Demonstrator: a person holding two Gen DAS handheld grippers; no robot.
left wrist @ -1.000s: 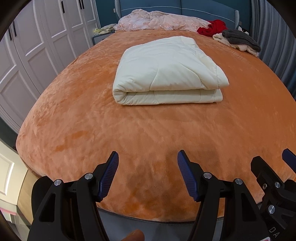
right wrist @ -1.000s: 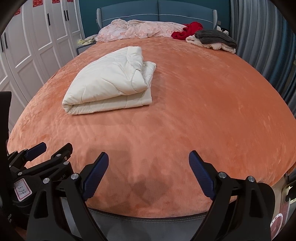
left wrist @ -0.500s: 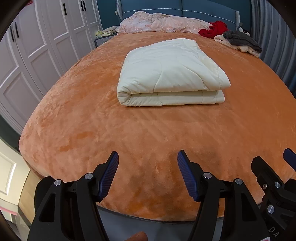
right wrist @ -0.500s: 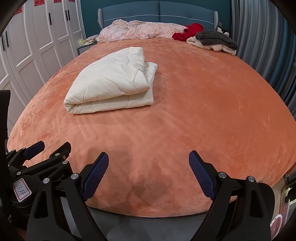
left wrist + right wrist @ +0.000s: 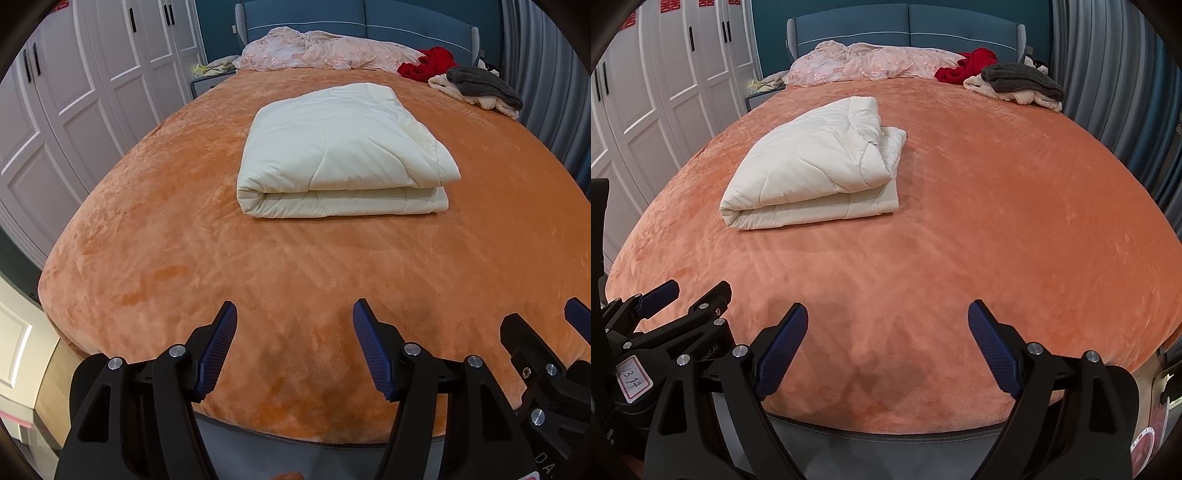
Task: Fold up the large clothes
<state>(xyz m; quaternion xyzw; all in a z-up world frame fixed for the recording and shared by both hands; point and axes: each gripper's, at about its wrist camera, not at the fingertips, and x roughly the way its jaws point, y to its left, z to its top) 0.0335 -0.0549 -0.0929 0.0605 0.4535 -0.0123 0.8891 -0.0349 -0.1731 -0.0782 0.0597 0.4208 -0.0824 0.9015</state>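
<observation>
On the orange bed lies a folded cream quilt.

Left gripper and right gripper sit side by side, tilted downward, jaws apart, empty.

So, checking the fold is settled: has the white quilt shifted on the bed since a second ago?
No. The white quilt keeps its spot against the pink bedding behind it in the right wrist view.
</observation>
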